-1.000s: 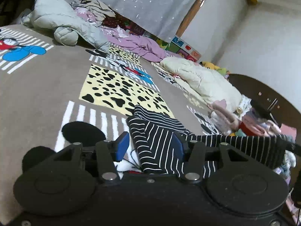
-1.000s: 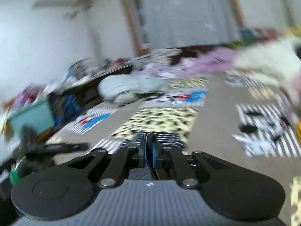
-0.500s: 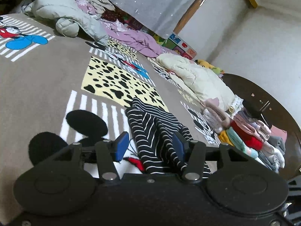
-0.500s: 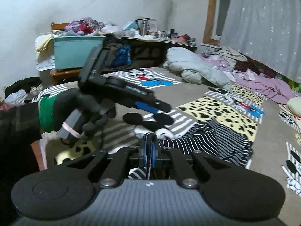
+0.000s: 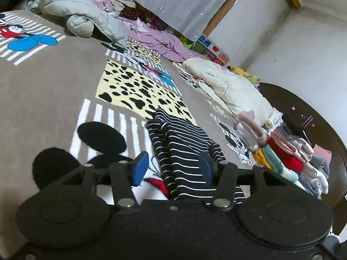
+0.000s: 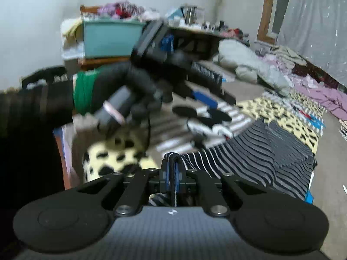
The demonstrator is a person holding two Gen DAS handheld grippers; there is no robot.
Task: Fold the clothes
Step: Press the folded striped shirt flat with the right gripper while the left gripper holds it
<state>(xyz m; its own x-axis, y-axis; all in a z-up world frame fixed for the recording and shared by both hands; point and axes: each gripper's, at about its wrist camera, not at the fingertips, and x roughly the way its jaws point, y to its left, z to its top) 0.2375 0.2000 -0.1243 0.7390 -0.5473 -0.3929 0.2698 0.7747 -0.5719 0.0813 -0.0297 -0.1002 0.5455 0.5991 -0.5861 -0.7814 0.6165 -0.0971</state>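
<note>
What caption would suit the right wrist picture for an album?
Right gripper pinching an edge of the striped garment on a cartoon-print blanket, the gloved hand holding the left gripper above.

Bare blanket lies open leftward; folded clothes pile crowds the right.

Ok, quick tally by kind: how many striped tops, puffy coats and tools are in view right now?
Striped top: 1
Puffy coats: 2 (grey puffy coat, cream puffy coat)
Tools: 2 (left tool open, right tool shut on the striped top)
Total: 5
</note>
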